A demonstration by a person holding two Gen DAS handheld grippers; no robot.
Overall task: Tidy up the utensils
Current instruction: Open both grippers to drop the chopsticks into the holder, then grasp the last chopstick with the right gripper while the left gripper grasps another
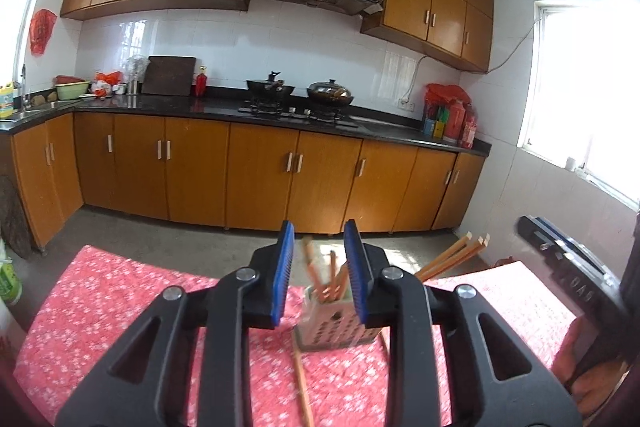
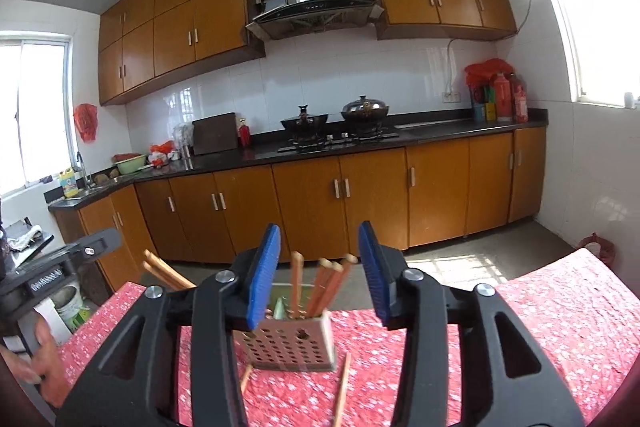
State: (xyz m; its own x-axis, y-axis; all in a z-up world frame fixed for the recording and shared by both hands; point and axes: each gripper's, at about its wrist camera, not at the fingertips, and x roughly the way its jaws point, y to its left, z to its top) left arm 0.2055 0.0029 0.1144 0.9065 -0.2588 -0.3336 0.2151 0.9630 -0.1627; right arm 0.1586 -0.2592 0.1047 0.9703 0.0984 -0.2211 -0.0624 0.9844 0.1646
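Note:
A pale perforated utensil holder (image 1: 340, 327) (image 2: 292, 343) stands on a table under a red floral cloth (image 1: 120, 307) (image 2: 520, 327). Several orange-brown chopsticks (image 1: 320, 279) (image 2: 324, 283) stand upright in it. Loose chopsticks lie on the cloth beside it, one at its left (image 1: 302, 379) and one at its front right (image 2: 343, 387). My left gripper (image 1: 319, 231) is open, its blue pads apart and bare, the holder just beyond them. My right gripper (image 2: 320, 231) is open wider, facing the same holder, nothing between its pads.
A bundle of chopsticks (image 1: 452, 259) (image 2: 164, 273) sticks out past the table between the two grippers. A person's hand (image 2: 44, 367) holds the left tool. Beyond the table lie bare floor, wooden cabinets and a dark counter (image 1: 180, 107) with woks on a stove.

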